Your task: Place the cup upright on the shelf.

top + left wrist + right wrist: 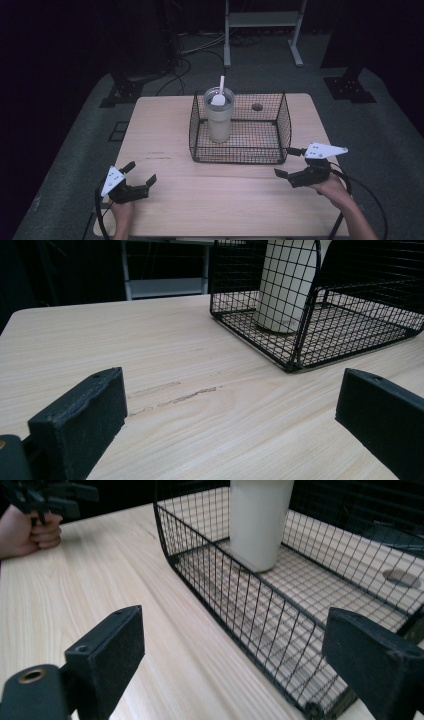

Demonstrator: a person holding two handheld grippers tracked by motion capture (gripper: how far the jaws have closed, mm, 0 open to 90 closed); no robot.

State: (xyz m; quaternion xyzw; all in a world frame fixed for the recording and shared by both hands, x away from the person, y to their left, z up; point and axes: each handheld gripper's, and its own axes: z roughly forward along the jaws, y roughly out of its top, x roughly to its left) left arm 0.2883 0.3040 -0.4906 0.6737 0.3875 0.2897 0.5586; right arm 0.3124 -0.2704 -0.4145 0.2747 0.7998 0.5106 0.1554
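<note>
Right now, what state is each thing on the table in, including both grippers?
Left gripper: open, holds nothing, near the table's front left.
Right gripper: open, holds nothing, beside the basket's front right corner.
Wire basket: upright on the table, open at the top.
Tumbler: upright in the basket's left part.
White spoon: stands in the tumbler, handle up.

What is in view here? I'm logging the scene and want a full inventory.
Tumbler: one, pale cream, upright in the basket's left part.
Spoon: one, white, standing in the tumbler.
Wire basket: one, black, table's far middle.
Table: one, light wood.
Shelf frame: one, grey, on the floor beyond the table.
Left gripper: one, black, near left, jaws open.
Right gripper: one, black, near right beside the basket, jaws open.
</note>
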